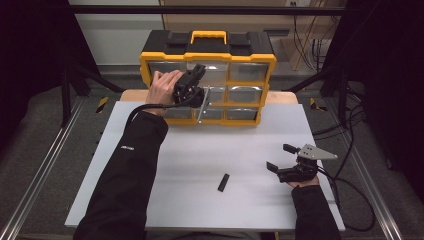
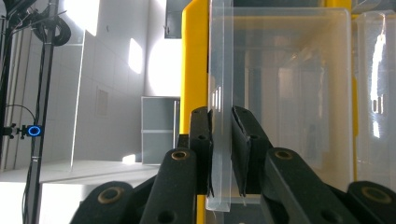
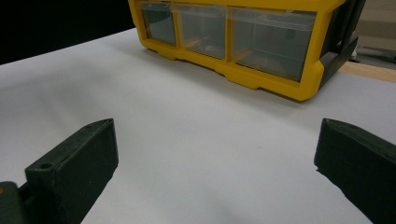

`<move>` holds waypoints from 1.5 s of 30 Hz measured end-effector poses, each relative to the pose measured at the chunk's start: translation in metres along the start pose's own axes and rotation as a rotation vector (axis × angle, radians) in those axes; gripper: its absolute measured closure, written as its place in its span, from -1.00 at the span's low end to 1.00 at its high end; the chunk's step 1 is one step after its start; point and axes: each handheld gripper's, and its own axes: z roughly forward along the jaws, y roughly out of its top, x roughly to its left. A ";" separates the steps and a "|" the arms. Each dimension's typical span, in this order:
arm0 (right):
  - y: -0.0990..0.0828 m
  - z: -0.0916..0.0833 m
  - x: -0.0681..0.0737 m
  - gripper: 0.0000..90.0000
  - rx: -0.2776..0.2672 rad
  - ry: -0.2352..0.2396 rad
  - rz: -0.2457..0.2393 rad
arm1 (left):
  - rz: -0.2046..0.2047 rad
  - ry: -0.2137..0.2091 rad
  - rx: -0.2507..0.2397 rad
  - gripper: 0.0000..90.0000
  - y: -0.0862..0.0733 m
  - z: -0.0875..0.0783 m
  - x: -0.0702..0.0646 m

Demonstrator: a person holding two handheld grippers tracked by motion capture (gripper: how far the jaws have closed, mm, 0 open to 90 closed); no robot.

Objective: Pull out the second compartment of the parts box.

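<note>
A yellow and black drawer cabinet stands at the back of the white table. My left gripper is up at its front, left of centre, and shut on the thin front lip of a clear plastic drawer. In the left gripper view both pads press on that lip, next to the yellow frame. The drawer looks drawn out a little. My right gripper rests low at the table's right with its jaws wide apart and nothing between them. In the right gripper view it faces the cabinet.
A small black oblong piece lies on the table near the front, left of my right gripper. Metal frame rails run along both sides of the table. Cables trail off the right edge.
</note>
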 end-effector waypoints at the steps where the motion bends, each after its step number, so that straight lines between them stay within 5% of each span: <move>1: 0.000 0.000 0.000 -0.99 0.000 0.000 0.001 | -0.001 0.001 -0.003 0.74 0.000 0.000 0.000; 45: 0.000 0.000 0.000 -0.99 -0.004 0.001 0.001 | 0.013 0.019 -0.016 0.75 0.009 -0.023 -0.002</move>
